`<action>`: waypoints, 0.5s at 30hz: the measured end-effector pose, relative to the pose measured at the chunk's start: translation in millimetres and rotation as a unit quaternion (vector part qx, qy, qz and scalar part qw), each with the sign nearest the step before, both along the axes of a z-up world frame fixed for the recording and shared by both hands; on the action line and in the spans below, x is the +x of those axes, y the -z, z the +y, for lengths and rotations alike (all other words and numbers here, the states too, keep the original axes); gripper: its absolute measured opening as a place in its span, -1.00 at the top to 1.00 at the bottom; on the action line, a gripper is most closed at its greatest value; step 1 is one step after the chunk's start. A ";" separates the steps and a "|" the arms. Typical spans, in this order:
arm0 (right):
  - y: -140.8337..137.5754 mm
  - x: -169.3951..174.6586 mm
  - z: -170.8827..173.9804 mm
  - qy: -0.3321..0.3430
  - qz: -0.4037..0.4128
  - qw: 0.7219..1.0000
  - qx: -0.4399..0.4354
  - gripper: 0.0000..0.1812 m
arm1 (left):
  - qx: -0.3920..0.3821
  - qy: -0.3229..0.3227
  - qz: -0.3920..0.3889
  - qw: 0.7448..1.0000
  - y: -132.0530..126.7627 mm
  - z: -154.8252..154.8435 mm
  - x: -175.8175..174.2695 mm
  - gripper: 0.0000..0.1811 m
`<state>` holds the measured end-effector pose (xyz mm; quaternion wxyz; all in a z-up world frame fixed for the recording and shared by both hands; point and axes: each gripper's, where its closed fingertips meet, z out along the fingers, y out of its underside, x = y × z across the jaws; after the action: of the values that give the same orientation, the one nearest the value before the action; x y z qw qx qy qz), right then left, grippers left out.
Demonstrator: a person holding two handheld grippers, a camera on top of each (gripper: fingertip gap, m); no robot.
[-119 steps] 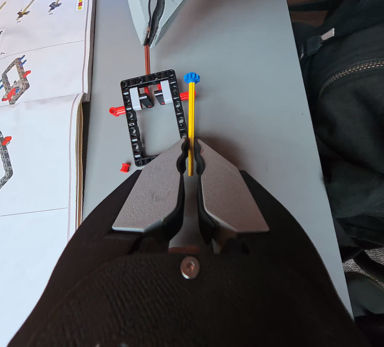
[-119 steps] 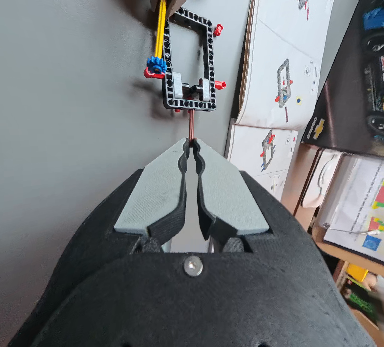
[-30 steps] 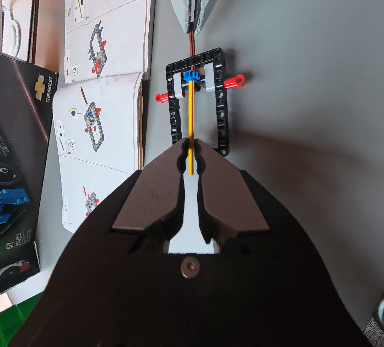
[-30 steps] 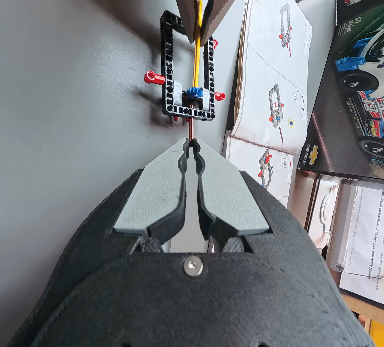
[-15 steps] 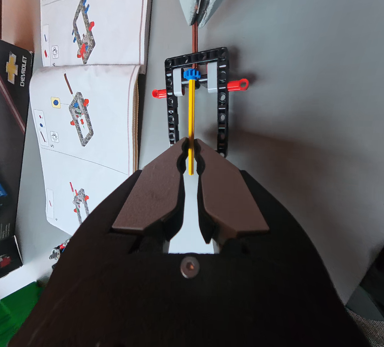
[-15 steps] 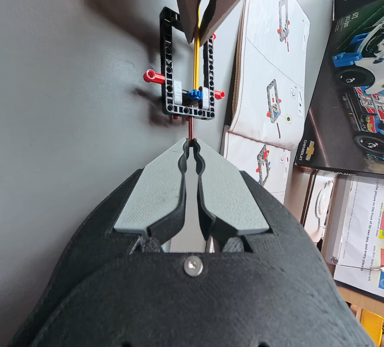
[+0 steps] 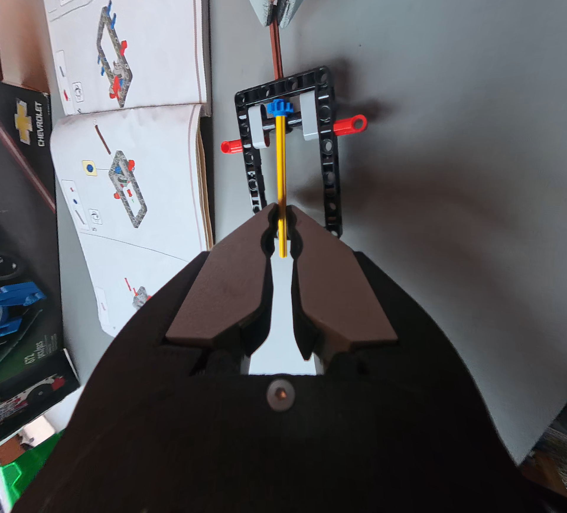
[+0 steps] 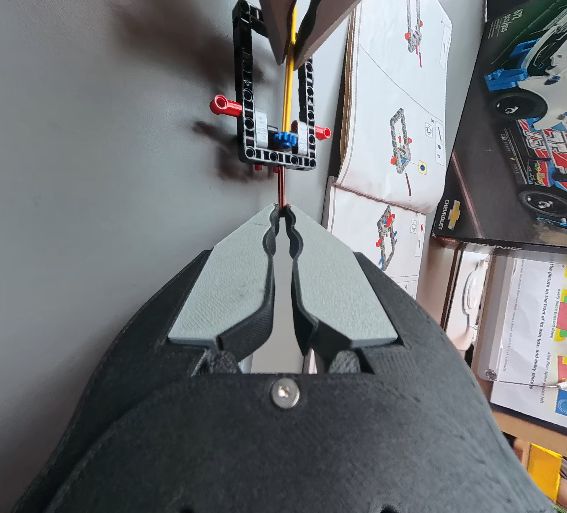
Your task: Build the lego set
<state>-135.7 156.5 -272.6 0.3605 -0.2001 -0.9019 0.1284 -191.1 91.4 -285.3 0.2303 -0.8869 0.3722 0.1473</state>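
Now left gripper [image 7: 281, 210] clamped on yellow axle [image 7: 280, 160], right gripper [image 8: 281, 210] on brown axle [image 8: 281, 188].

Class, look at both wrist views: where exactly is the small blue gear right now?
The blue gear sits on the tip of the yellow axle, inside the black frame between its two grey connectors, near the end facing the right gripper.

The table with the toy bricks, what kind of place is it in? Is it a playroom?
Probably a hobby or work desk, not clearly a playroom. On the grey table lie an open instruction booklet, the set's box with a race car pictured, and the half-built black frame.
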 end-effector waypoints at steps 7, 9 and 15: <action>-1.6 0.9 -2.5 -0.002 0.001 1.000 -0.004 0.99 | -0.017 0.000 -0.024 1.000 2.8 -3.2 3.1 0.98; -1.9 1.1 -2.8 -0.004 0.003 1.000 0.001 0.99 | -0.028 -0.001 -0.031 0.999 3.5 -3.6 3.1 0.97; -5.3 0.7 -4.1 -0.003 0.007 1.000 -0.006 0.99 | -0.030 -0.009 -0.057 0.998 7.9 -2.8 3.0 0.97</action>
<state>-134.9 152.5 -267.2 0.3651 -0.1985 -0.8993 0.1365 -188.1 88.6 -293.2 0.2232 -0.9036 0.3550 0.0874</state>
